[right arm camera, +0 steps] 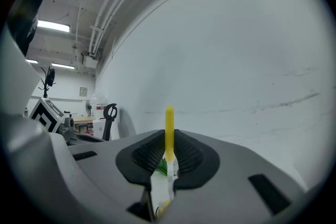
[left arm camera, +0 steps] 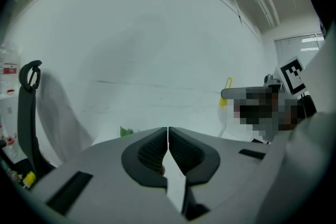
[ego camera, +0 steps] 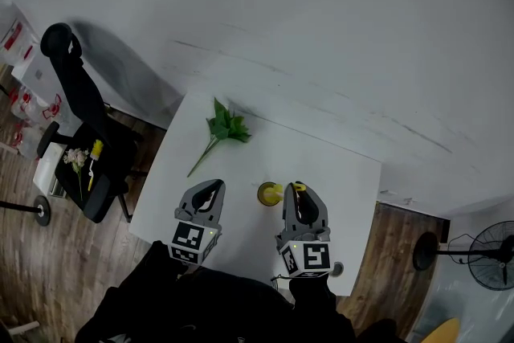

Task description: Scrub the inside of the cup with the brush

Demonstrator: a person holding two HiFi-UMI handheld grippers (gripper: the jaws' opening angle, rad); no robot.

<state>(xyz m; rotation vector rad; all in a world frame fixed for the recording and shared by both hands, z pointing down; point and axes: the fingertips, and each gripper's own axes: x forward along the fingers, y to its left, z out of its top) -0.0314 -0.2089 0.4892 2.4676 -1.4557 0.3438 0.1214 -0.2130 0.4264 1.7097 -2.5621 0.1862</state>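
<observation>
In the head view a small yellow cup (ego camera: 267,193) stands on the white table (ego camera: 337,173), between my two grippers. My right gripper (ego camera: 299,192) is just right of the cup and shut on the yellow brush handle (ego camera: 299,187). In the right gripper view that handle (right arm camera: 169,128) stands upright between the pads of the right gripper (right arm camera: 169,147). My left gripper (ego camera: 213,189) hovers left of the cup, shut with nothing in it; its pads (left arm camera: 155,149) meet. From the left gripper view the brush handle (left arm camera: 227,91) shows at the right. The brush head is hidden.
A green leafy sprig (ego camera: 224,128) lies on the table's far left part. A black office chair (ego camera: 84,132) stands left of the table and a floor fan (ego camera: 490,253) at the right. A white wall rises behind the table.
</observation>
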